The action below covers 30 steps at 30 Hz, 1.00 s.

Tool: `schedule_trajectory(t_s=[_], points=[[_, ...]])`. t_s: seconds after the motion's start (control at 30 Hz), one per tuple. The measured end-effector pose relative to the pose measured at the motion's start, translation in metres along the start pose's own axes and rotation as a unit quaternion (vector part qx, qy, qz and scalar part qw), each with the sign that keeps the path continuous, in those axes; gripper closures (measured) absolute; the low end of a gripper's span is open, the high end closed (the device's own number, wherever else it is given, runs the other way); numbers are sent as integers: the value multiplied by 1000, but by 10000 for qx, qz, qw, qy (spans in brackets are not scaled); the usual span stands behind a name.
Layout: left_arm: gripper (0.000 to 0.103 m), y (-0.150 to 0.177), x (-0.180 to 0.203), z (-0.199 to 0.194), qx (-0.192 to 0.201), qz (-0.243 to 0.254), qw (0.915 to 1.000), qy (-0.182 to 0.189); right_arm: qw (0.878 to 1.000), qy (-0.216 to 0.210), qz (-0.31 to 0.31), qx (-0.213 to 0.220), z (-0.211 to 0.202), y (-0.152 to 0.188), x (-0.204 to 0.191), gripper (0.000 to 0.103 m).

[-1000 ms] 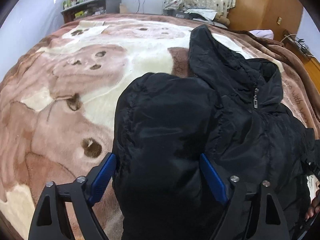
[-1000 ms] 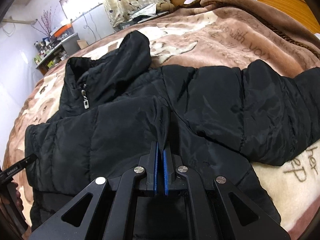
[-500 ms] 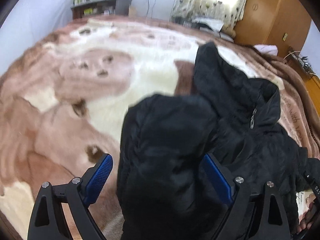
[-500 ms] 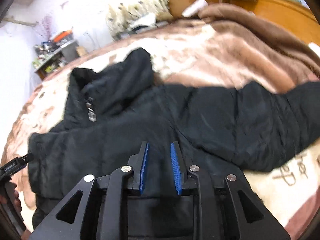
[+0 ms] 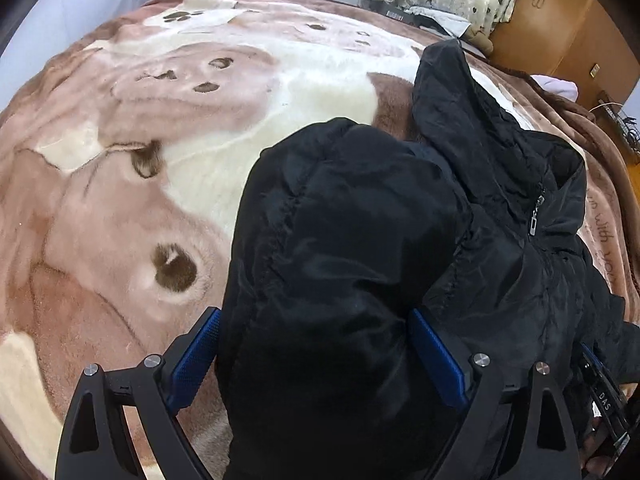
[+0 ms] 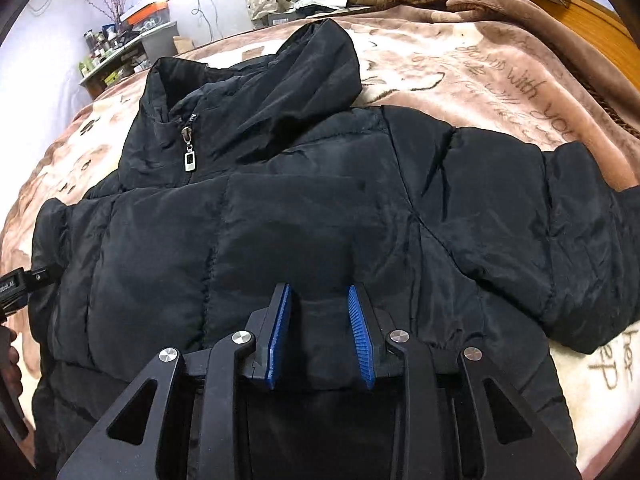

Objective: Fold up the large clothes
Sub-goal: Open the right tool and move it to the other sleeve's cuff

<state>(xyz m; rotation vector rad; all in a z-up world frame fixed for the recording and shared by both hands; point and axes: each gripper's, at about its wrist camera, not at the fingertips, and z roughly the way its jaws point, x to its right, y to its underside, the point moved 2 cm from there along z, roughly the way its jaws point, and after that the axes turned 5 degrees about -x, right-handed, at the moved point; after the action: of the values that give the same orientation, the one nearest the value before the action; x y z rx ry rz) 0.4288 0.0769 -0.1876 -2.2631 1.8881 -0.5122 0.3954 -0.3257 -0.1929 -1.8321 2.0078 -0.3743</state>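
A black puffer jacket (image 6: pixel 300 200) lies front up on the bed, zipped, with its silver zipper pull (image 6: pixel 189 160) near the collar and its hood (image 6: pixel 316 72) spread beyond. One sleeve is folded across the chest; the other sleeve (image 6: pixel 560 220) stretches out to the right. My right gripper (image 6: pixel 318 320) hovers over the chest, its jaws opening; a low ridge of fabric sits between the blue pads, which do not press it. My left gripper (image 5: pixel 316 340) stands wide open astride the jacket's (image 5: pixel 360 260) folded edge.
The bed is covered by a brown and cream bear blanket (image 5: pixel 120 200). A cluttered shelf (image 6: pixel 120 48) stands at the far wall, and a wooden headboard (image 6: pixel 592 12) runs along the right. A hand (image 6: pixel 10 364) shows at the left edge.
The right gripper's pads, earlier pinched together on a fold of jacket fabric, have parted and let it go. The left gripper stays wide over the jacket's edge.
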Motion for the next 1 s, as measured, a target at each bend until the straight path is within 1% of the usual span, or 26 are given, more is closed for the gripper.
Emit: schedule_trajectory(t_s=[0.1, 0.13, 0.17, 0.27, 0.4, 0.47, 0.53, 0.57, 0.63, 0.7, 0.8, 0.87, 0.9, 1.0], points=[[10, 0, 6, -9, 92, 119, 9998, -164, 10000, -3, 24, -39, -4, -2, 0, 72], [10, 1, 7, -14, 147, 132, 9997, -172, 9999, -51, 104, 1, -10, -2, 2, 72], [10, 2, 9, -22, 282, 137, 9994, -157, 9997, -117, 204, 94, -17, -3, 4, 72], [10, 5, 14, -46, 548, 108, 9984, -57, 9980, -158, 470, 399, -43, 0, 19, 69], [10, 15, 34, -74, 768, 317, 9964, 177, 9958, -117, 683, 601, -72, 7, 43, 67], [10, 25, 50, -88, 850, 472, 9949, 267, 9934, -38, 855, 761, -90, 13, 65, 65], [10, 31, 68, -96, 918, 586, 9929, 471, 9909, 33, 1047, 846, -101, 18, 85, 57], [10, 36, 80, -101, 977, 657, 9916, 543, 9889, 70, 1185, 890, -108, 22, 99, 54], [10, 44, 100, -103, 984, 818, 9897, 645, 9857, 188, 1394, 929, -119, 29, 123, 53], [10, 55, 121, -101, 853, 953, 9879, 874, 9820, 357, 1583, 966, -131, 36, 150, 53], [10, 68, 144, -97, 809, 1191, 9859, 847, 9764, 622, 1764, 1081, -147, 48, 184, 53], [10, 75, 157, -94, 776, 1307, 9846, 857, 9695, 872, 1952, 1196, -158, 57, 210, 52], [10, 80, 165, -92, 717, 1384, 9834, 929, 9663, 974, 2032, 1244, -161, 60, 219, 51], [10, 90, 186, -91, 615, 1624, 9794, 1030, 9556, 1209, 2321, 1358, -170, 66, 251, 40]])
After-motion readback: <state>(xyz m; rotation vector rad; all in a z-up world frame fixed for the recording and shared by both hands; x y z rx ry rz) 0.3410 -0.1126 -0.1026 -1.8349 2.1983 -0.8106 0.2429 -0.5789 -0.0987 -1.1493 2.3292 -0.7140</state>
